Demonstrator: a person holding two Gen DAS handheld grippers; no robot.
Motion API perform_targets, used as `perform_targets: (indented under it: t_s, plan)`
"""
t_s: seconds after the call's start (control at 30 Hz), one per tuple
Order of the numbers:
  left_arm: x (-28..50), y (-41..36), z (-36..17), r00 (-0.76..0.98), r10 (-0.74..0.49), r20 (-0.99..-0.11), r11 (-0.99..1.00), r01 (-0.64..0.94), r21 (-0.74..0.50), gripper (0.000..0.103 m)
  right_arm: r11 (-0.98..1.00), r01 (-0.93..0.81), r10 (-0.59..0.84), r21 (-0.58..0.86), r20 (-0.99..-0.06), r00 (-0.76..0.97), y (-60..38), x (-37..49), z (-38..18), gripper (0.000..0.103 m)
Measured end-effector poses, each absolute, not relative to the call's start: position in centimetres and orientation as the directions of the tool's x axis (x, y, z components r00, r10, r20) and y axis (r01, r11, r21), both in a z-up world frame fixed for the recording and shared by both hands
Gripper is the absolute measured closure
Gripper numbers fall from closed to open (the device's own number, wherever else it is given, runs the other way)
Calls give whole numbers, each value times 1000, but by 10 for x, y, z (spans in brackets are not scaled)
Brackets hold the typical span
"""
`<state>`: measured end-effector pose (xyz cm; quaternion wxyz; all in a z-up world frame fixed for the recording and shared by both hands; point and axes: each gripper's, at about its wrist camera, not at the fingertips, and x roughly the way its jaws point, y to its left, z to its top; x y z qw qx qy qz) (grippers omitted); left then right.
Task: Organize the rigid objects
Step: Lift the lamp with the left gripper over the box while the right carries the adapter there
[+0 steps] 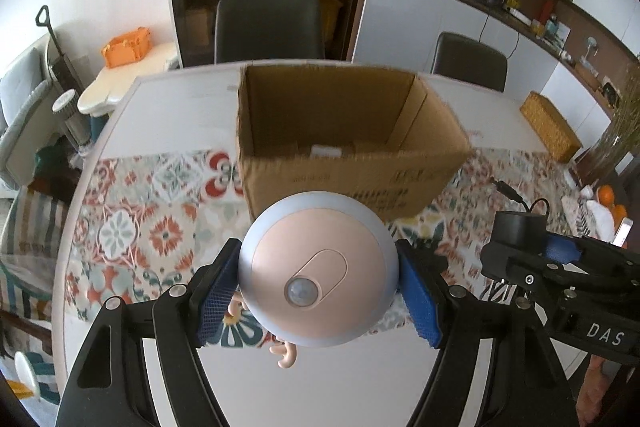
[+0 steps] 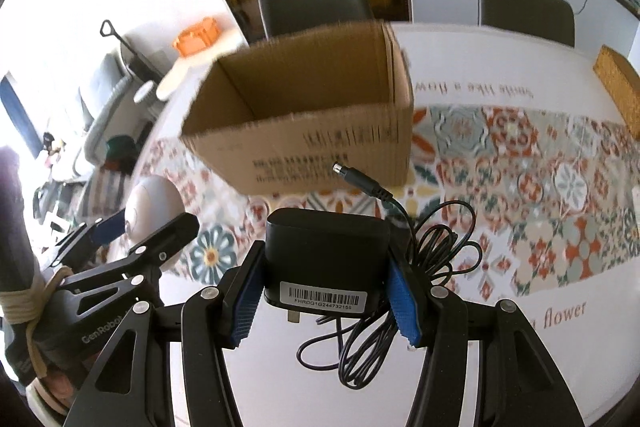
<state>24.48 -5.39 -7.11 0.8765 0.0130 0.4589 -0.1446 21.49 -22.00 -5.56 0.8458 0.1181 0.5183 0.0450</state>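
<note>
My left gripper [image 1: 318,291] is shut on a round pink and blue sensor light [image 1: 318,269], held above the table in front of an open cardboard box [image 1: 344,143]. My right gripper [image 2: 326,297] is shut on a black power adapter [image 2: 326,259] with a barcode label; its black cable [image 2: 424,267] hangs in loops to the right. The box [image 2: 312,115] stands just beyond the adapter. The left gripper and light also show in the right wrist view [image 2: 152,211], at the left. The right gripper with the adapter shows in the left wrist view [image 1: 520,227], at the right.
The white table [image 1: 172,115] has a patterned runner [image 1: 140,219]. A wicker box [image 1: 550,125] sits at the far right. Two dark chairs [image 1: 268,27] stand behind the table. Oranges [image 1: 608,199] lie at the right edge.
</note>
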Motion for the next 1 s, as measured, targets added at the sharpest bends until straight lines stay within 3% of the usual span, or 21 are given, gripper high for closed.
perform_targets:
  t_s: [0.57, 1.0]
  plan:
    - [292, -70, -13, 624, -243, -743, 955, 288, -70, 28, 968, 17, 192, 249, -785, 590, -225, 258, 1, 46]
    - [347, -88, -18, 560, -251, -789, 950, 298, -90, 28, 973, 33, 161, 227, -779, 607, -239, 302, 10, 46]
